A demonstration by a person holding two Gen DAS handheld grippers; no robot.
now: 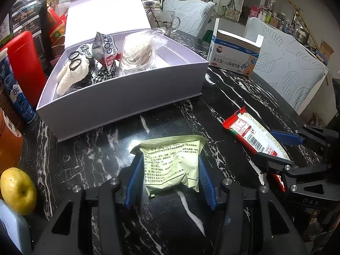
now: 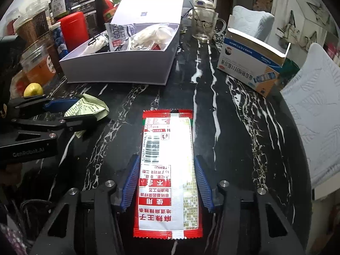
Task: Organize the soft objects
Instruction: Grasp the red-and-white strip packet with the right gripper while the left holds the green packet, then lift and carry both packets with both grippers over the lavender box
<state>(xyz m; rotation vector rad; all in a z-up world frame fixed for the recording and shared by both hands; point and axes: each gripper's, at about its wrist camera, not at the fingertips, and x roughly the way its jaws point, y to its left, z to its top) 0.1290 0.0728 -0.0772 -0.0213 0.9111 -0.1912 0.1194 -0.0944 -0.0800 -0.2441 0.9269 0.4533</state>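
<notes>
A pale green snack packet (image 1: 172, 163) lies on the black marble table between the blue pads of my left gripper (image 1: 170, 180), whose jaws touch its sides. It also shows in the right wrist view (image 2: 89, 108). A long red and white snack packet (image 2: 167, 170) lies flat between the pads of my right gripper (image 2: 167, 182), which stands open around it; it also shows in the left wrist view (image 1: 252, 133). A lilac box (image 1: 127, 97) with its lid up holds a plush toy (image 1: 72, 74), a bagged white item (image 1: 138, 51) and a grey sachet (image 1: 106, 46).
A blue and white carton (image 1: 233, 53) lies at the back right, a glass mug (image 2: 204, 25) behind the box. Jars, a red canister (image 1: 23, 63) and a yellow fruit (image 1: 18, 191) crowd the left edge. Padded chairs (image 1: 291, 70) stand beyond the table.
</notes>
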